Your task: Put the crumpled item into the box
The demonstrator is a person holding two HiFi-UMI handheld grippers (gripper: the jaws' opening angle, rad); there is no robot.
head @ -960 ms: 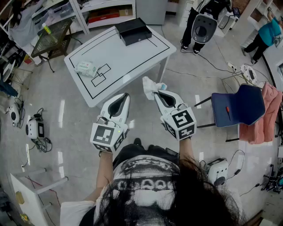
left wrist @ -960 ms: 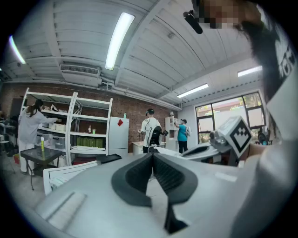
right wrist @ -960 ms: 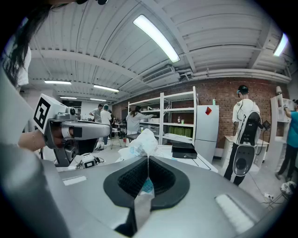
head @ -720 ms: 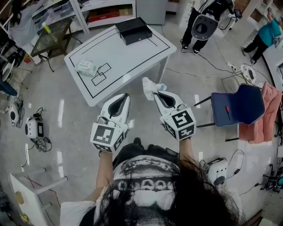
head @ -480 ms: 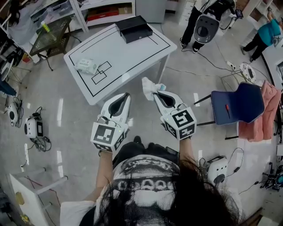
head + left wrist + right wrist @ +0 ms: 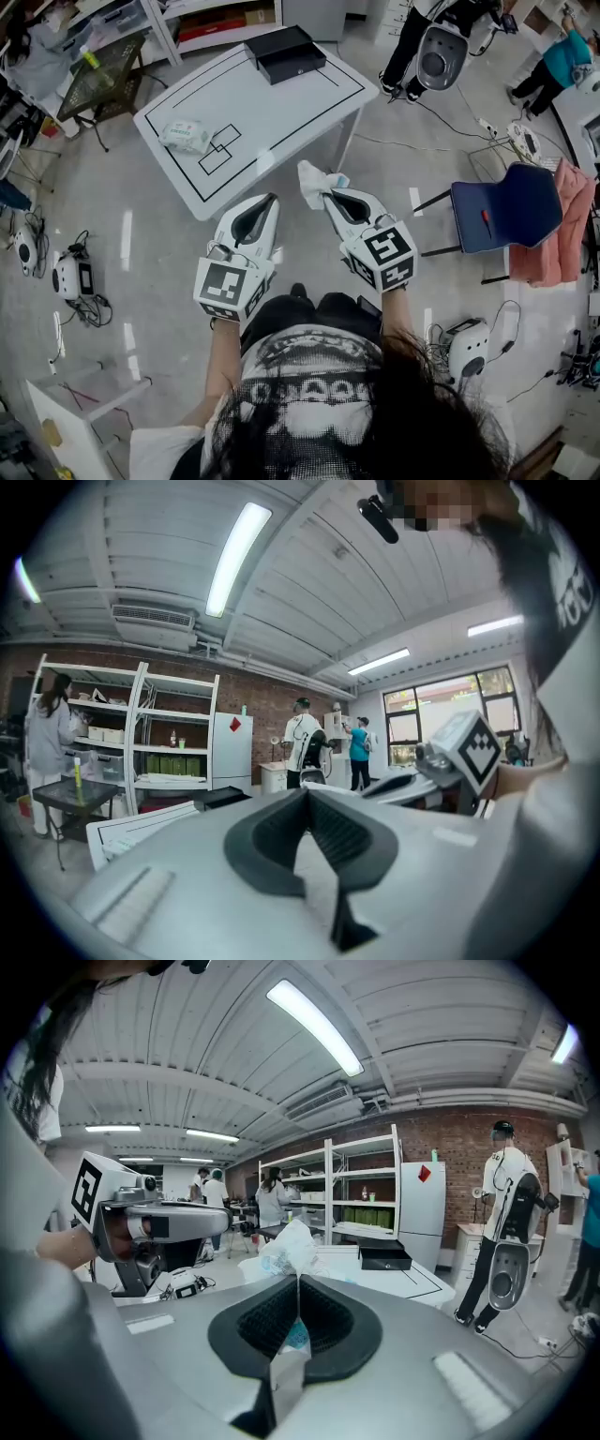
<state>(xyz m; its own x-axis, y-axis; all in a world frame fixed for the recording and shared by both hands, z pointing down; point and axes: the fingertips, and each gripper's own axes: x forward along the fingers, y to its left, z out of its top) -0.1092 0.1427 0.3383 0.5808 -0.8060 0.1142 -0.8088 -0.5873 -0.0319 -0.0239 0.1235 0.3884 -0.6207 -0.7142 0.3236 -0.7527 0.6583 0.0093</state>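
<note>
A crumpled white wrapper with blue print (image 6: pixel 314 180) sticks out of my right gripper (image 6: pixel 328 194), which is shut on it, held in the air short of the white table's (image 6: pixel 281 112) near edge. In the right gripper view the crumpled wrapper (image 6: pixel 286 1249) rises from the closed jaws of the right gripper (image 6: pixel 298 1281). The black box (image 6: pixel 286 52) sits on the table's far right corner; the same box (image 6: pixel 384 1258) lies straight ahead in that view. My left gripper (image 6: pixel 268 201) hangs beside the right one, shut and empty (image 6: pixel 305 793).
A pack of wipes (image 6: pixel 185 138) lies on the table's left part. A blue chair (image 6: pixel 502 220) with pink cloth (image 6: pixel 562 239) stands to the right. Small devices (image 6: pixel 70 277) and cables lie on the floor at left. People stand beyond the table and by the shelves (image 6: pixel 141 752).
The view has crept a little toward the table. Both grippers keep the same pose, the right one still holding the wrapper.
</note>
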